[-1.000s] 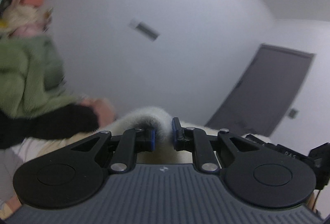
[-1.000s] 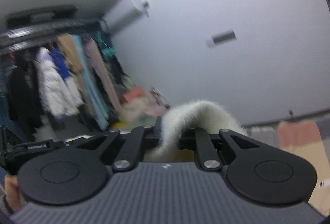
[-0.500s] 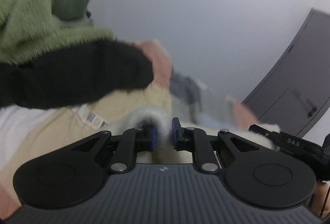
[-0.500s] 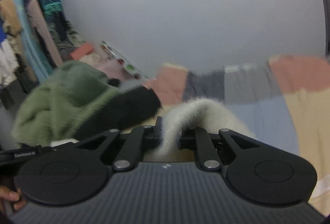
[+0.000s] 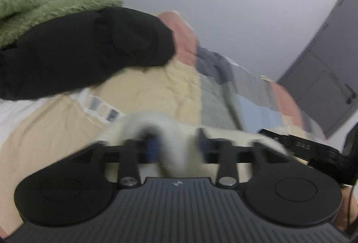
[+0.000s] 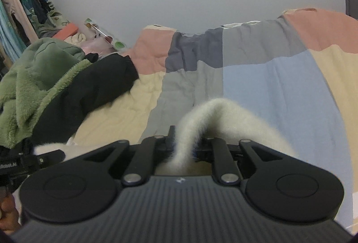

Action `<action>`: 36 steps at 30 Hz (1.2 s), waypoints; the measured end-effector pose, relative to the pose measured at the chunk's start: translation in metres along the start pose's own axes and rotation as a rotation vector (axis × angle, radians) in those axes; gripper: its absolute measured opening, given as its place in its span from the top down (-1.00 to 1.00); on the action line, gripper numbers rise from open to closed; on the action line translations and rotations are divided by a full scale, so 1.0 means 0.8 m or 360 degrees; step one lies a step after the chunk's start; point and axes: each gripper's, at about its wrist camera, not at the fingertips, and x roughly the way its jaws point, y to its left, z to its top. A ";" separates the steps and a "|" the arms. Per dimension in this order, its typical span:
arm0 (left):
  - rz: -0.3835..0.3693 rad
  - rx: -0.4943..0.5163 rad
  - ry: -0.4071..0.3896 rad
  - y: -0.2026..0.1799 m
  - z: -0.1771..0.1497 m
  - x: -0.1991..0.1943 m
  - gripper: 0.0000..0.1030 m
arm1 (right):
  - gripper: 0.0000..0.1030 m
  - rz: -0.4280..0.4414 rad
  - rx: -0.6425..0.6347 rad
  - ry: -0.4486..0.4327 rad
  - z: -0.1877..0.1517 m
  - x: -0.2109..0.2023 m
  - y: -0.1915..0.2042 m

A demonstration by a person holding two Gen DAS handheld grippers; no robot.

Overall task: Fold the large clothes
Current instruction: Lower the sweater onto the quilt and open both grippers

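A white fluffy garment is held by both grippers above the bed. My right gripper is shut on a fold of it that arches over the fingers. In the left wrist view the same white garment bulges between the fingers of my left gripper; that view is blurred and the jaws stand wider apart than before, with cloth still between them. The other gripper's body shows at the right edge.
A patchwork quilt in cream, grey, blue and pink covers the bed. A green fleece garment and a black garment lie in a pile at the left. A grey door is at the right. Hanging clothes are far left.
Both grippers have swung down from facing the wall toward the bed with the white garment. The left gripper's jaws have spread wider around the cloth.
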 end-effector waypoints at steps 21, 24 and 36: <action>0.0192 0.0202 -0.0141 -0.106 -0.138 -0.279 -0.27 | 0.40 0.0018 -0.0087 -0.0117 -0.085 -0.269 0.063; 0.0215 0.0199 -0.0136 -0.113 -0.181 -0.313 -0.27 | 0.40 -0.0010 -0.0080 -0.0122 -0.111 -0.312 0.061; 0.0294 0.0087 -0.0070 -0.090 -0.317 -0.359 -0.27 | 0.21 -0.0106 -0.0108 -0.0130 -0.215 -0.401 0.026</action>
